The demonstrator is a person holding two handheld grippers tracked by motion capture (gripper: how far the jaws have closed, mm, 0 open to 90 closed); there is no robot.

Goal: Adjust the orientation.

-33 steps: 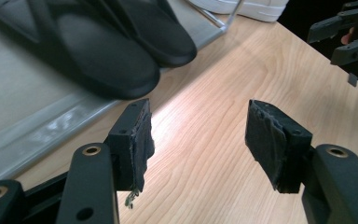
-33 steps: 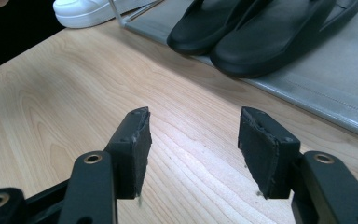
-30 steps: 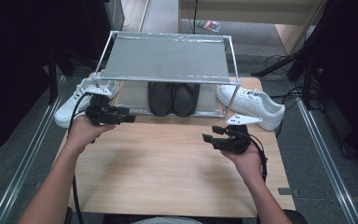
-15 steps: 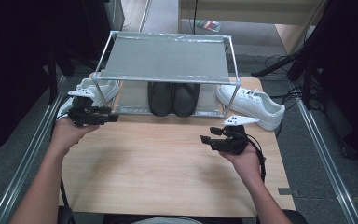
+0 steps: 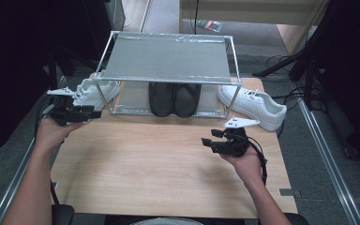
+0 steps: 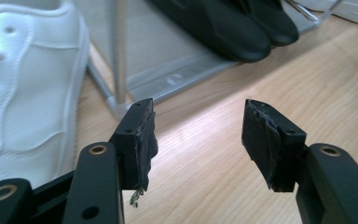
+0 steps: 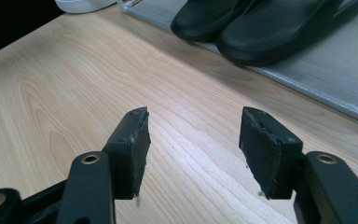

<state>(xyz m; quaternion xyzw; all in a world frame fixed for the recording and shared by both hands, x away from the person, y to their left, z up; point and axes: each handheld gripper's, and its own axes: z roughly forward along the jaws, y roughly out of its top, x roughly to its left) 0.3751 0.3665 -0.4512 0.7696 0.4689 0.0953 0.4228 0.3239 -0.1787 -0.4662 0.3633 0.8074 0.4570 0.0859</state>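
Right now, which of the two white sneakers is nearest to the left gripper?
The white sneaker at the rack's left end, just beyond the open, empty left gripper. The other white sneaker lies past the rack's right end, behind the right gripper.

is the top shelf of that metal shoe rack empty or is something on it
Empty. The high view shows the top shelf bare; the black shoes sit on the bottom tier.
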